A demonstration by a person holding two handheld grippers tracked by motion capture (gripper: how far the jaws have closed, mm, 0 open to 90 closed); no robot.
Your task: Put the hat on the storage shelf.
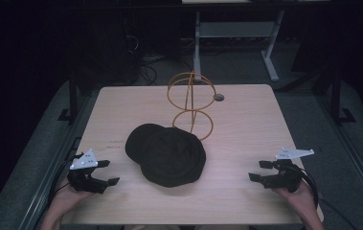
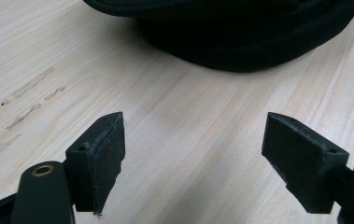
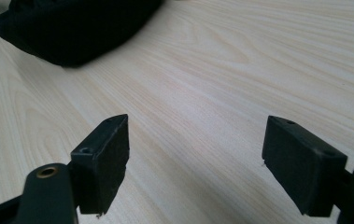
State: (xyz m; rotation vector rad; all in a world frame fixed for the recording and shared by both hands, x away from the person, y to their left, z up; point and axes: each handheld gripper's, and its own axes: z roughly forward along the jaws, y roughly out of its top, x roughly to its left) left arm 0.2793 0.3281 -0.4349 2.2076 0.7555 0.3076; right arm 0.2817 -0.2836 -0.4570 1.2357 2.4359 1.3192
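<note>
At the lower left of the high view, the left tool is black, with a grey three-cornered plate on top and a dark cable trailing from it. At the lower right, the right tool matches it, plate and cable alike. In the gripper views each tool has two matte black, wedge-shaped jaws with small holes, and a brass-ringed screw hole low at the left.

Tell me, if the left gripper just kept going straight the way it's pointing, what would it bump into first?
Most likely the black hat. The left gripper has open jaws with bare table between them, and the hat's dark edge lies straight ahead. How far off it is I can't judge exactly.
</note>
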